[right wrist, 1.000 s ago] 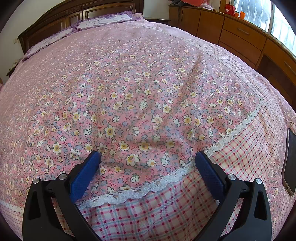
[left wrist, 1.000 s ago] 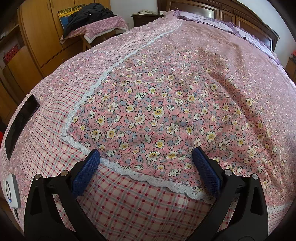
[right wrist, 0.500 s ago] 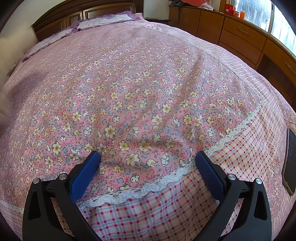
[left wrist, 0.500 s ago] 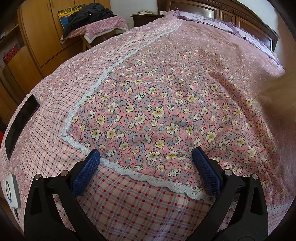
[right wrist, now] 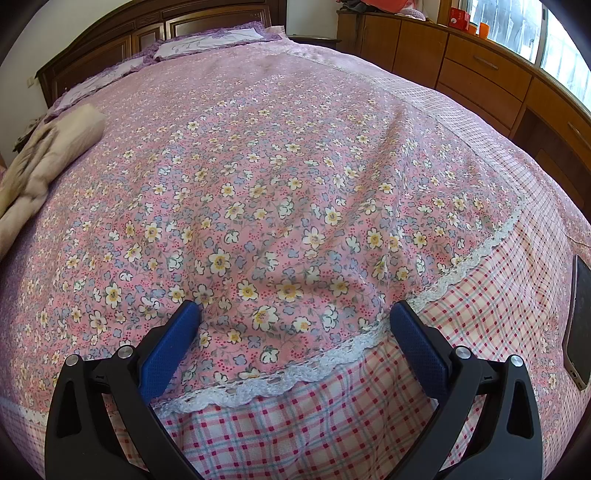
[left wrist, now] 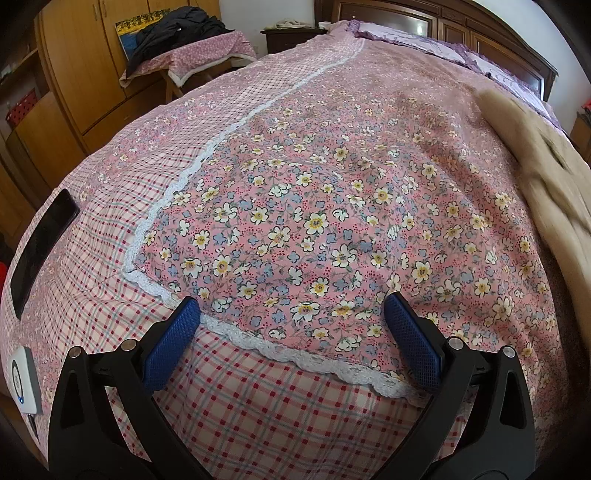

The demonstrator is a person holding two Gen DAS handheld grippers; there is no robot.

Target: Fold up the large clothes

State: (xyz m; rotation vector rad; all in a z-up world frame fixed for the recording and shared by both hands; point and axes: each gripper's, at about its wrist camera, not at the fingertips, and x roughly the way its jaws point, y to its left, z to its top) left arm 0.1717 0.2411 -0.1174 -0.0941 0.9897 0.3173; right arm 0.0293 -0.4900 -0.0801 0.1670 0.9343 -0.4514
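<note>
A beige garment (left wrist: 539, 166) lies blurred on the pink floral bedspread (left wrist: 332, 206) at the right edge of the left wrist view. It also shows at the left edge of the right wrist view (right wrist: 40, 162), crumpled. My left gripper (left wrist: 291, 332) is open and empty, low over the bed's foot end, far from the garment. My right gripper (right wrist: 295, 332) is open and empty over the lace seam (right wrist: 295, 376) of the bedspread (right wrist: 295, 184).
A black phone (left wrist: 40, 240) and a white device (left wrist: 22, 380) lie on the checked border at left. The phone shows at right in the right wrist view (right wrist: 580, 321). A side table with dark clothes (left wrist: 177, 33) and wooden wardrobes (left wrist: 85, 74) stand beyond; drawers (right wrist: 480, 81) line the right.
The beige garment has come into view and landed on the bed between the two grippers. Both grippers have stayed still and open.
</note>
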